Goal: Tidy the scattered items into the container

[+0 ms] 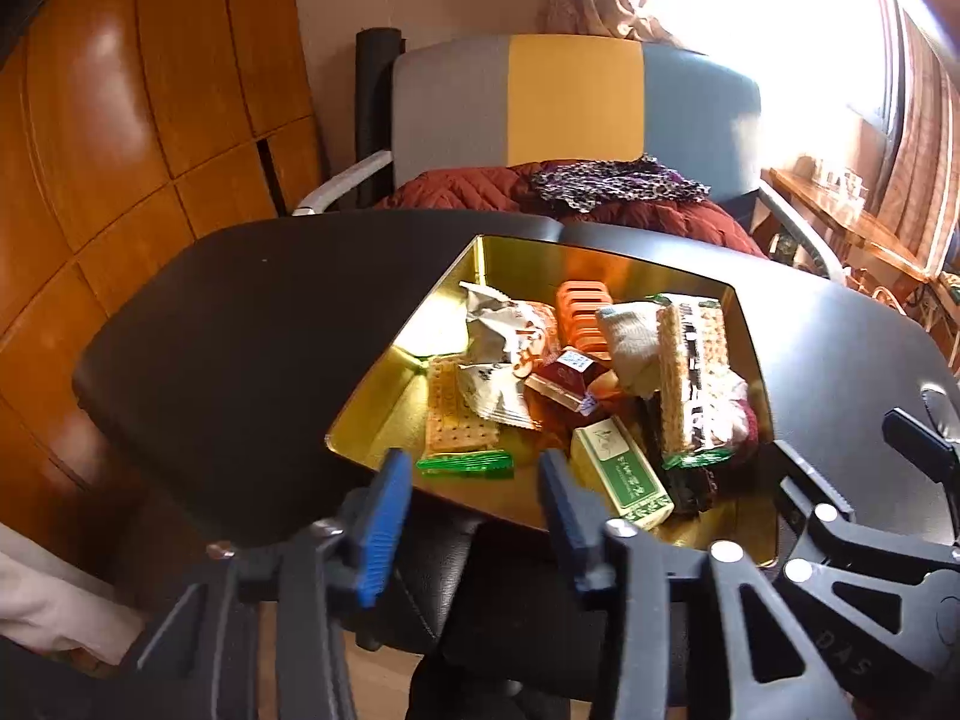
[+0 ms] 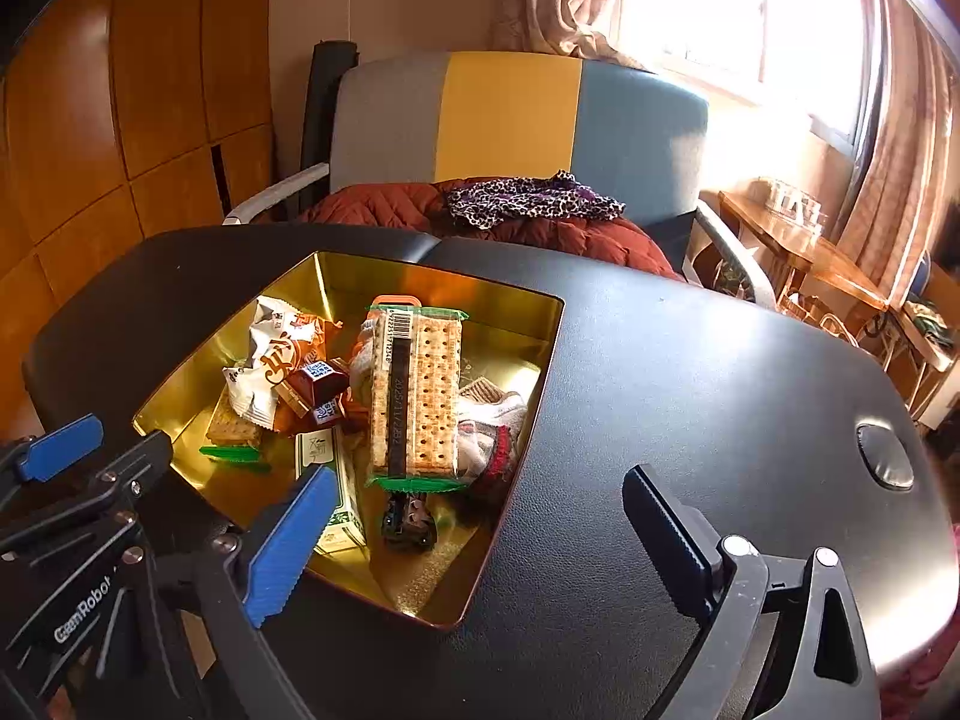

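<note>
The left hand-held gripper (image 1: pixel 474 498) hangs at the near edge of the gold container (image 1: pixel 384 414), its blue-padded jaws partly apart with nothing between them, released. The right hand-held gripper (image 2: pixel 474 546) stands with its jaws spread wide, also released and grasping nothing; its left pad lies over the near corner of the container and its right finger over the bare black surface (image 2: pixel 690 372).

The container, a gold-lined tin with angled walls, sits on the surface and holds the gathered items: a large cracker pack (image 2: pixel 417 396) with green ends lying on top, a second cracker pack (image 1: pixel 459 429) at the near left, a crumpled white and orange wrapper (image 2: pixel 273 354), a small dark red sachet (image 1: pixel 561 381), a green and cream box (image 1: pixel 621 474), an orange ribbed object (image 1: pixel 582 309) at the far wall, a pale sock (image 1: pixel 630 348) and a small dark toy car (image 2: pixel 408 519).

All of these lie just ahead of and below both grippers. Behind the surface is a chair (image 2: pixel 510 120) with a rust-red quilted jacket (image 2: pixel 540 228) on it
</note>
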`<action>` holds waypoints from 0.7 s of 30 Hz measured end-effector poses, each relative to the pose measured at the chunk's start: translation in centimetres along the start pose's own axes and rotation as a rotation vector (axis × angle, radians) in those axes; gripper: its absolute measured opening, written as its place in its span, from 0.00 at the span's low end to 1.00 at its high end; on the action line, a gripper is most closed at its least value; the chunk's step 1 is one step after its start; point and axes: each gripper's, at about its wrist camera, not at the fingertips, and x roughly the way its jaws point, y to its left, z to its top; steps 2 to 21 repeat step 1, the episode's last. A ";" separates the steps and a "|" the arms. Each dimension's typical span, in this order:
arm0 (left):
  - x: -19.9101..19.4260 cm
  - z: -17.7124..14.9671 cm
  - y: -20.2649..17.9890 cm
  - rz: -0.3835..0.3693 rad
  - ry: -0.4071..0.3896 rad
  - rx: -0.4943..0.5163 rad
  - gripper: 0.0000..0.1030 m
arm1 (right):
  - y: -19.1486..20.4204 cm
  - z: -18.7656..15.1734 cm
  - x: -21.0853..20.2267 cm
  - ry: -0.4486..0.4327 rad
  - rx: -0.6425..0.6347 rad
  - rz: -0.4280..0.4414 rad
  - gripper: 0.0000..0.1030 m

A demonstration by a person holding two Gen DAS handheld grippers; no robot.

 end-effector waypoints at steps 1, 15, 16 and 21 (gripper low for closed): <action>0.1 0.0 0.0 -0.002 0.001 -0.002 0.40 | 0.0 0.0 0.0 0.001 0.000 0.000 0.95; 0.1 0.0 0.0 -0.002 0.001 -0.002 0.40 | 0.0 0.0 0.0 0.001 0.000 0.000 0.95; 0.1 0.0 0.0 -0.002 0.001 -0.002 0.40 | 0.0 0.0 0.0 0.001 0.000 0.000 0.95; 0.1 0.0 0.0 -0.002 0.001 -0.002 0.40 | 0.0 0.0 0.0 0.001 0.000 0.000 0.95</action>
